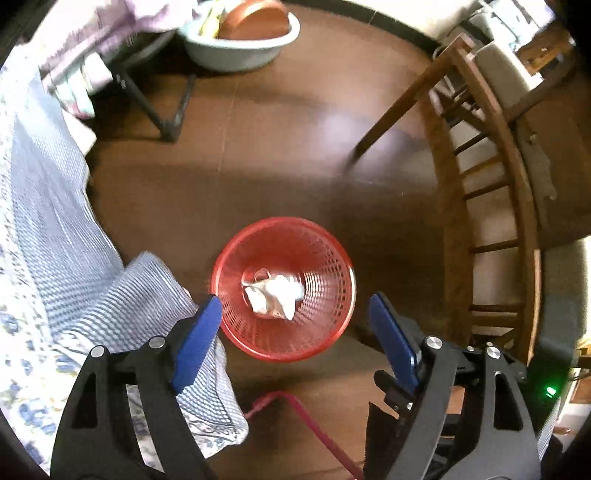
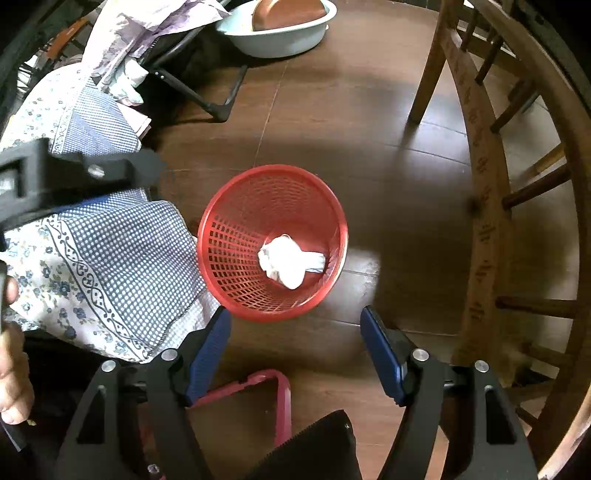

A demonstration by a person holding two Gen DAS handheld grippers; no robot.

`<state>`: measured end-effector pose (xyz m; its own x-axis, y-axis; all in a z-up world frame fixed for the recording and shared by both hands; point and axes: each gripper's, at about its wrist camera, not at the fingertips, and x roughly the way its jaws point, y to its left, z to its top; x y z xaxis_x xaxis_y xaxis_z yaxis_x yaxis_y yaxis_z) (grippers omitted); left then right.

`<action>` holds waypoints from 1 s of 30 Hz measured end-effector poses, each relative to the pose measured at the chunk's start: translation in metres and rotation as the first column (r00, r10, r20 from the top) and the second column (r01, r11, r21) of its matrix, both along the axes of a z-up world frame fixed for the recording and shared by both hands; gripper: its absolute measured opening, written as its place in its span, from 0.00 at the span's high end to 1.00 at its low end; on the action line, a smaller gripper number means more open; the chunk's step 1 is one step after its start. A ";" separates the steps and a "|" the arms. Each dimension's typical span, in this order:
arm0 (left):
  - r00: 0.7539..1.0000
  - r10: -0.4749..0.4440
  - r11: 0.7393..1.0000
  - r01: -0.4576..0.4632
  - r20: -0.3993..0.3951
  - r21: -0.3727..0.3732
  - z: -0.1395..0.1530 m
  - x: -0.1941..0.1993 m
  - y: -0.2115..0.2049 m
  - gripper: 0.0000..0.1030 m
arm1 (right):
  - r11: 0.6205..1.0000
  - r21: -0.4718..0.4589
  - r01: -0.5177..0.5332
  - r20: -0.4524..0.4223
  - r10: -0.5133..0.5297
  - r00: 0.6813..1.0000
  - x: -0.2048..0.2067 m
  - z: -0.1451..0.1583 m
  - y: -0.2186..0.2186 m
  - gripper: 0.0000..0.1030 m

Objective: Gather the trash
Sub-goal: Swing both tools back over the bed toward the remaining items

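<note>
A red mesh basket stands on the brown floor. Crumpled white paper trash lies in its bottom. My left gripper hangs above the basket, pointing down, jaws open and nothing between the blue pads. My right gripper is also open and empty, held just short of the basket's near rim. The black body of the left gripper shows at the left edge of the right wrist view.
A blue-and-white patterned cloth hangs close at the basket's left. A wooden chair stands to the right. A pale basin sits at the back, beside a black folding frame. A pink stool edge is below.
</note>
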<state>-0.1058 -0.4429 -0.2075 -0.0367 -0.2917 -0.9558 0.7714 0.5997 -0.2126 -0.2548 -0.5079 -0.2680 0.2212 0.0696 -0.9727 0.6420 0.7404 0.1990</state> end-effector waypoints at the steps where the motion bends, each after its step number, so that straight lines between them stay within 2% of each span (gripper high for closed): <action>1: 1.000 0.001 1.000 0.000 0.022 -0.017 0.009 -0.001 0.002 0.20 | 1.000 -0.002 -0.001 0.000 0.001 1.000 0.001 0.003 0.000 0.31; 3: 0.998 0.005 0.999 -0.002 0.063 -0.052 0.026 -0.003 0.008 0.15 | 1.000 -0.005 -0.003 0.000 0.003 1.000 0.001 0.006 0.000 0.31; 7: 0.992 0.012 0.995 0.002 0.126 -0.104 0.053 -0.009 0.019 0.13 | 0.999 -0.032 -0.022 0.017 0.022 1.000 0.005 0.028 0.006 0.30; 9: 0.988 0.010 0.993 0.008 0.155 -0.119 0.064 -0.013 0.025 0.09 | 0.998 -0.056 -0.031 0.029 0.032 0.999 0.005 0.043 0.011 0.25; 11: 0.982 0.016 0.991 0.010 0.188 -0.135 0.077 -0.017 0.033 0.09 | 0.996 -0.085 -0.039 0.035 0.042 0.998 0.006 0.057 0.015 0.17; 13: 0.979 0.031 0.988 0.000 0.199 -0.155 0.089 -0.019 0.045 0.09 | 0.991 -0.123 -0.046 0.035 0.051 0.998 0.007 0.072 0.021 0.13; 17: 0.967 0.096 0.968 -0.035 0.236 -0.250 0.132 -0.019 0.082 0.09 | 0.982 -0.175 -0.069 0.064 0.081 0.995 0.009 0.103 0.036 0.13; 20: 0.946 0.173 0.942 -0.077 0.275 -0.328 0.171 -0.014 0.118 0.07 | 0.973 -0.208 -0.098 0.091 0.119 0.989 0.015 0.126 0.053 0.13; 24: 0.894 0.290 0.914 -0.153 0.341 -0.376 0.207 -0.005 0.184 0.07 | 0.956 -0.252 -0.148 0.137 0.187 0.973 0.032 0.160 0.087 0.12; 26: 0.863 0.351 0.899 -0.201 0.363 -0.390 0.218 0.003 0.218 0.07 | 0.943 -0.282 -0.176 0.183 0.233 0.955 0.046 0.184 0.111 0.12; 30: 0.775 0.486 0.861 -0.345 0.403 -0.374 0.232 0.028 0.296 0.07 | 0.900 -0.351 -0.260 0.267 0.363 0.893 0.081 0.232 0.169 0.09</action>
